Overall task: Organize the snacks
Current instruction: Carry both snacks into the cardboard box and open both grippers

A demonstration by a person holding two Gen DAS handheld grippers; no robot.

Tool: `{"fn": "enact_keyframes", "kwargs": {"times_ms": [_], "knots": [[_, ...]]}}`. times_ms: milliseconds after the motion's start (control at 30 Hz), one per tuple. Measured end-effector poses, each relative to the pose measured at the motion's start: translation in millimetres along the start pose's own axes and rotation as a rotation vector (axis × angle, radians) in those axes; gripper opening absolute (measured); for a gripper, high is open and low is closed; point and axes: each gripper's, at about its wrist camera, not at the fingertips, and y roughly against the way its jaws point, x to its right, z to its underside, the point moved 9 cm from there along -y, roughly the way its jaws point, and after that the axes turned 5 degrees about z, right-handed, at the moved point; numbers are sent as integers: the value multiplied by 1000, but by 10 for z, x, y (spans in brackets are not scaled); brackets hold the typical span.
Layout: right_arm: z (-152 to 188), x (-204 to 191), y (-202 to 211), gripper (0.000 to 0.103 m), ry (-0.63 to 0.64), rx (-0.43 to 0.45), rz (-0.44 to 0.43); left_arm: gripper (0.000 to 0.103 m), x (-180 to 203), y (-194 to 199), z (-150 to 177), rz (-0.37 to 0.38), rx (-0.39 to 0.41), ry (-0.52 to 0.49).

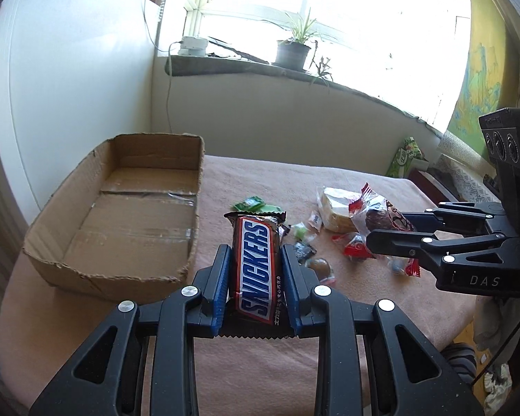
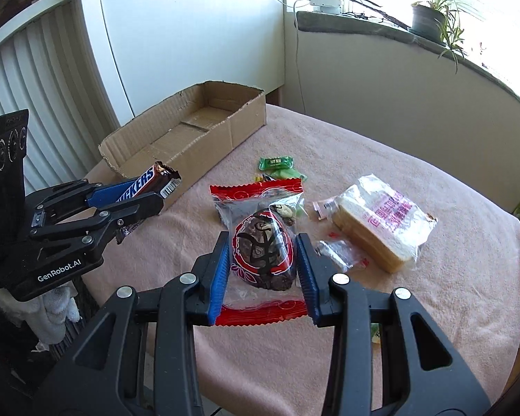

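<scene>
The left gripper is clamped across the width of the Snickers bar, leaving its length sticking out ahead, so it can likely be laid flat in the empty cardboard box just ahead and to its left. The right gripper pinches the clear red-edged cake packet around the cake itself, probably for a firmer hold than loose film. Ahead of it, the bagged sliced bread, green candy and small sweets lie on the table to be sorted.

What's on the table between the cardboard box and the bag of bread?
A green candy packet lies between the cardboard box and the bread bag, seen from the right wrist.
</scene>
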Motion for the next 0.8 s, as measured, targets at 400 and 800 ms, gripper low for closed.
{"fn": "enact_keyframes", "kwargs": {"times_ms": [400, 800], "knots": [[-922, -445, -566, 39, 16, 33, -53, 27, -868, -76, -446, -110, 29, 51], [-1342, -824, -1557, 39, 31, -44, -64, 27, -1395, -324, -441, -170, -18, 108]]}}
